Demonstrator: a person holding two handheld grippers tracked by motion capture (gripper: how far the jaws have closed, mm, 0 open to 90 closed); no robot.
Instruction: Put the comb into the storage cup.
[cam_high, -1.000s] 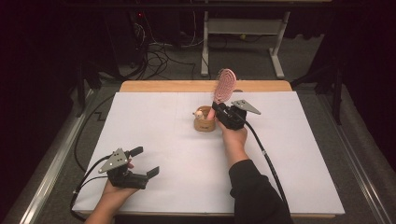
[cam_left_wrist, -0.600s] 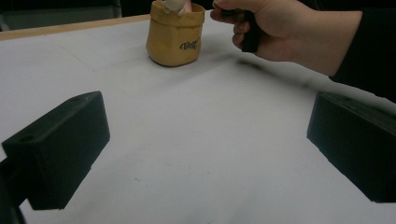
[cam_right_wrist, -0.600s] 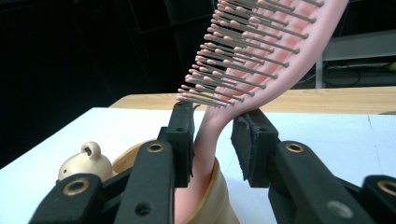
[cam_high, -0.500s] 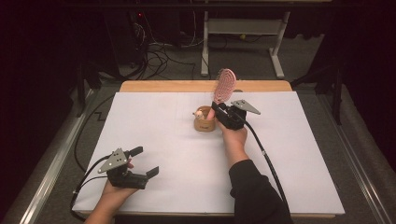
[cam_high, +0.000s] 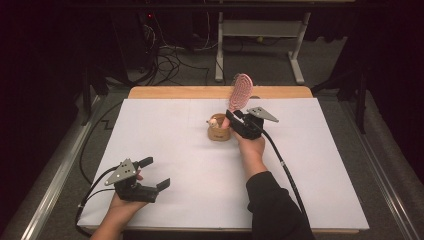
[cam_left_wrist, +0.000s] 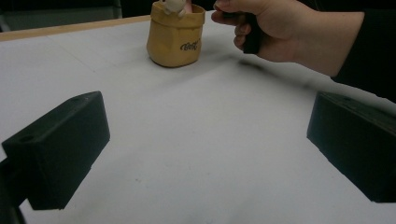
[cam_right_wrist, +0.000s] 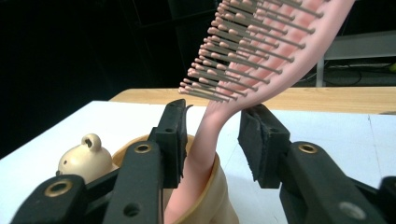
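A tan cup (cam_high: 219, 132) (cam_left_wrist: 176, 39) (cam_right_wrist: 212, 196) stands upright at the middle back of the white sheet. A pink hairbrush (cam_high: 241, 92) (cam_right_wrist: 261, 51) stands in it handle down, leaning right, beside a small cream bear-shaped thing (cam_high: 214, 121) (cam_right_wrist: 84, 161). My right gripper (cam_high: 231, 116) (cam_right_wrist: 212, 116) straddles the brush handle just above the cup's rim. Its jaws have just been opening, and the right pad stands clear of the handle. My left gripper (cam_high: 156, 174) (cam_left_wrist: 205, 112) rests near the front left of the sheet, open wide with nothing between its jaws.
The white sheet (cam_high: 325, 165) covers the table, with a wooden strip (cam_high: 175, 92) along the far edge. Cables (cam_high: 170, 60) and a white metal stand (cam_high: 260, 30) lie on the floor beyond. Metal rails (cam_high: 55, 190) run along both sides.
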